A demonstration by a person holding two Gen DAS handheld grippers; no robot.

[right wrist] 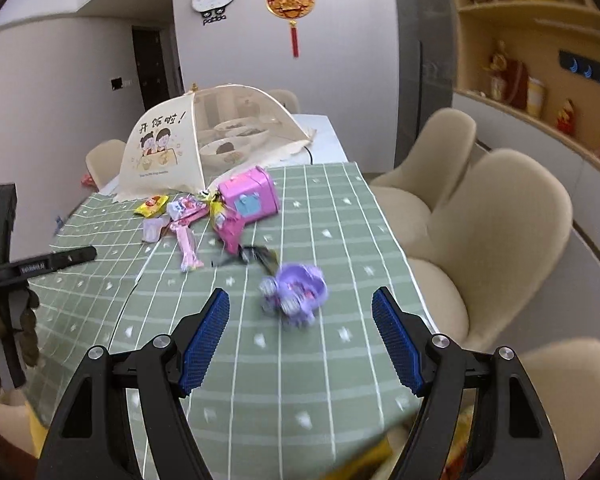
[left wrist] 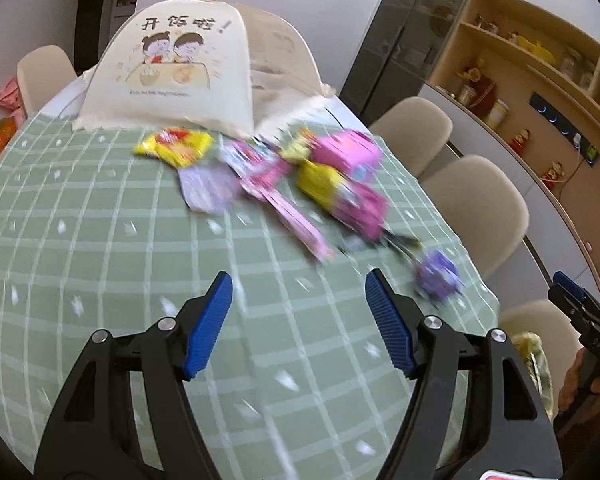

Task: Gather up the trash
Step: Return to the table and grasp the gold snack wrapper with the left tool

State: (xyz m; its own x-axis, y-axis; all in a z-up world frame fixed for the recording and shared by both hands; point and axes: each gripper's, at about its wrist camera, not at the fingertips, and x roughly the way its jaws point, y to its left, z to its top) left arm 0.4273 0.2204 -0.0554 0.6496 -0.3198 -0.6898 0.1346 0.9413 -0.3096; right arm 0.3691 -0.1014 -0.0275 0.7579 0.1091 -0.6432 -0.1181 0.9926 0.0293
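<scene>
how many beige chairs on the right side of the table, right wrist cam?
3: far chair by the table's far corner, middle chair, near chair at the bottom edge. More may be hidden out of frame.

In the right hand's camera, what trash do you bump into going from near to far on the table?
Purple crumpled wrapper → black wrapper → pink box → food cover.

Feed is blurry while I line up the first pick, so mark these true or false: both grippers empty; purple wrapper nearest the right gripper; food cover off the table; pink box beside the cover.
1. Left gripper and right gripper are empty: true.
2. Purple wrapper lies nearest the right gripper: true.
3. The food cover is off the table: false, it stands at the far end.
4. Pink box lies beside the cover: true.
</scene>
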